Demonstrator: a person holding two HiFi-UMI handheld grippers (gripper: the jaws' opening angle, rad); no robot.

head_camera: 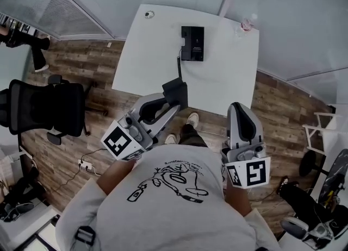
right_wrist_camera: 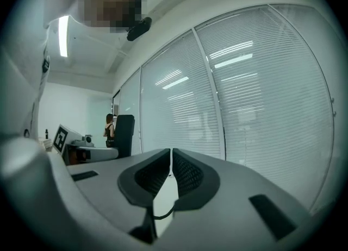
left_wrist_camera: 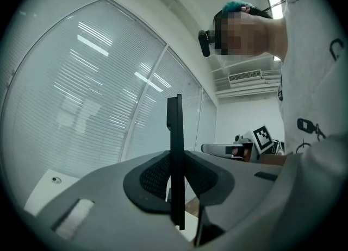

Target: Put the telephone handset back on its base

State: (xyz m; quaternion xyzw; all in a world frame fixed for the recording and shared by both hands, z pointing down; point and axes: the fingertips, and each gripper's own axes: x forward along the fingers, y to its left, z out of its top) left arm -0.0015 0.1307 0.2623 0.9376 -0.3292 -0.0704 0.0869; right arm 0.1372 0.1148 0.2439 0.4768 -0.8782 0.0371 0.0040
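The black telephone base [head_camera: 192,43] lies near the far middle of the white table [head_camera: 141,54]. A thin black cord [head_camera: 179,66] runs from it toward me to the black handset [head_camera: 175,87], held above the table's near edge. My left gripper [head_camera: 173,105] is shut on the handset. In the left gripper view the handset [left_wrist_camera: 175,136] stands edge-on as a narrow black slab clamped in the left gripper [left_wrist_camera: 175,178]. My right gripper [head_camera: 240,107] hangs off the table's near right side, shut with nothing in it. In the right gripper view the right gripper [right_wrist_camera: 170,171] has its pads nearly touching.
A small bottle [head_camera: 246,24] stands at the table's far right corner and a small round object [head_camera: 149,14] at its far left. A black office chair [head_camera: 46,106] is on the wood floor to the left, a white rack [head_camera: 321,130] to the right. A power strip [head_camera: 84,164] lies on the floor.
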